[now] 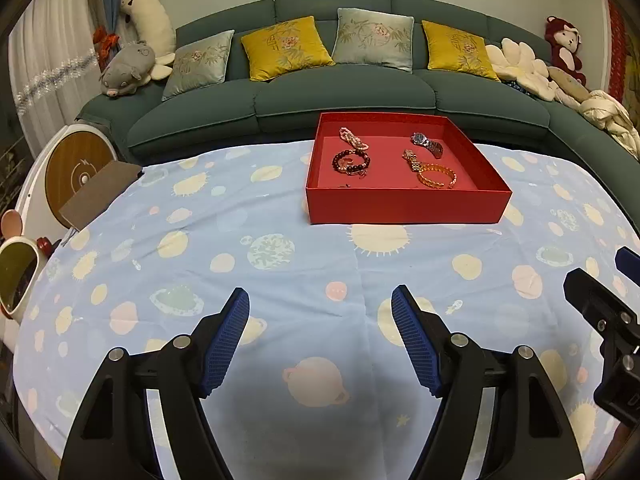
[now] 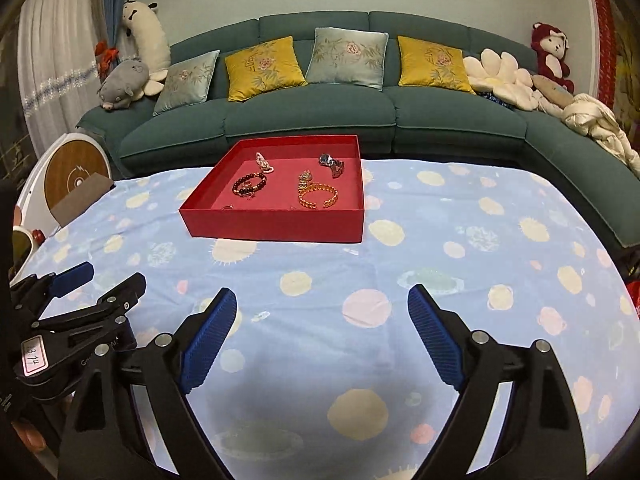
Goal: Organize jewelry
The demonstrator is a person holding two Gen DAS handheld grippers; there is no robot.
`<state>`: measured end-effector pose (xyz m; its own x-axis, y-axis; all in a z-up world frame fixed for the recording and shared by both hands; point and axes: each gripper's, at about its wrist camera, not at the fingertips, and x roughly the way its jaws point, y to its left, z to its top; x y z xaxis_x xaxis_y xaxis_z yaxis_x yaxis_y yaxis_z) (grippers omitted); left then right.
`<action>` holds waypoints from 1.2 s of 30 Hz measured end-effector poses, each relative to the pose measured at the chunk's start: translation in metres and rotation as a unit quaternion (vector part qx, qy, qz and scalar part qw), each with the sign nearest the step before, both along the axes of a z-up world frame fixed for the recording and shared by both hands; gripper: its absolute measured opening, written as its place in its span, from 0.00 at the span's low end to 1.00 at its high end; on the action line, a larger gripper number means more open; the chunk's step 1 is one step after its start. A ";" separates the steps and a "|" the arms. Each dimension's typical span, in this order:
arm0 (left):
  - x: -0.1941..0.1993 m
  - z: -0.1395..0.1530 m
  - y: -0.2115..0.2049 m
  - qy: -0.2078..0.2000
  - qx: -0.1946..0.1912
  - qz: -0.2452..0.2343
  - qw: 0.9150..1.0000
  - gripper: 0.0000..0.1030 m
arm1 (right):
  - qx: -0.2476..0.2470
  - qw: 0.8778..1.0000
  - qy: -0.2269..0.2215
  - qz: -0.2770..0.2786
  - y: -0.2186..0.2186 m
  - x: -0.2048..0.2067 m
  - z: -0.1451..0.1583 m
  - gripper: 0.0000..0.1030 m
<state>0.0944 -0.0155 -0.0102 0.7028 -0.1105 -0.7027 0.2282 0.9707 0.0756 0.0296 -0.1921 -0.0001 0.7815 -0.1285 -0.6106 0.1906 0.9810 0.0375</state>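
Observation:
A red tray (image 1: 404,204) (image 2: 276,224) sits on the far side of the table. In it lie a pink bead string (image 1: 354,139) (image 2: 264,163), a dark bead bracelet (image 1: 351,162) (image 2: 249,184), a silver watch (image 1: 427,143) (image 2: 332,163), a gold watch (image 1: 412,159) (image 2: 304,178) and a gold chain bracelet (image 1: 436,176) (image 2: 319,196). My left gripper (image 1: 320,300) is open and empty, well short of the tray. My right gripper (image 2: 322,300) is open and empty, also short of the tray. Each gripper shows at the edge of the other's view.
The table has a light blue planet-print cloth (image 1: 280,264) (image 2: 440,248). A green sofa (image 1: 344,96) (image 2: 320,120) with cushions and plush toys stands behind it. A round wooden-faced object (image 1: 76,168) and a brown card (image 1: 100,192) sit at the left edge.

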 end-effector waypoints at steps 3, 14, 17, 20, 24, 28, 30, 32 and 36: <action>0.000 0.001 0.000 0.000 -0.005 0.001 1.000 0.70 | -0.005 1.000 0.000 0.004 0.003 0.001 -0.002 0.87; -0.005 0.011 0.003 -0.013 -0.016 0.010 1.000 0.73 | -0.025 1.000 -0.005 0.015 0.018 0.000 -0.004 0.87; -0.006 0.011 0.003 -0.017 -0.014 0.010 1.000 0.73 | -0.027 0.999 -0.004 0.016 0.020 0.000 -0.005 0.87; -0.007 0.011 0.002 -0.019 -0.011 0.008 1.000 0.73 | -0.027 0.999 -0.003 0.017 0.020 0.000 -0.005 0.87; -0.007 0.011 0.001 -0.020 -0.008 0.008 1.000 0.73 | -0.027 0.999 -0.002 0.018 0.022 0.002 -0.007 0.87; -0.006 0.009 0.002 -0.016 -0.010 0.010 1.000 0.73 | -0.029 0.999 -0.001 0.018 0.023 0.003 -0.007 0.87; -0.006 0.008 0.002 -0.017 -0.010 0.012 1.000 0.73 | -0.028 0.999 -0.001 0.018 0.024 0.003 -0.007 0.87; -0.007 0.008 0.002 -0.018 -0.009 0.013 1.000 0.73 | -0.029 0.999 -0.001 0.018 0.023 0.003 -0.007 0.87; -0.006 0.008 0.004 -0.017 -0.010 0.016 1.000 0.73 | -0.029 0.999 -0.001 0.018 0.024 0.003 -0.007 0.87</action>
<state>0.0883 -0.0118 -0.0023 0.7295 -0.1020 -0.6764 0.1950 0.9788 0.0628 0.0326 -0.1681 -0.0070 0.7877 -0.1353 -0.6011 0.1551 0.9877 -0.0191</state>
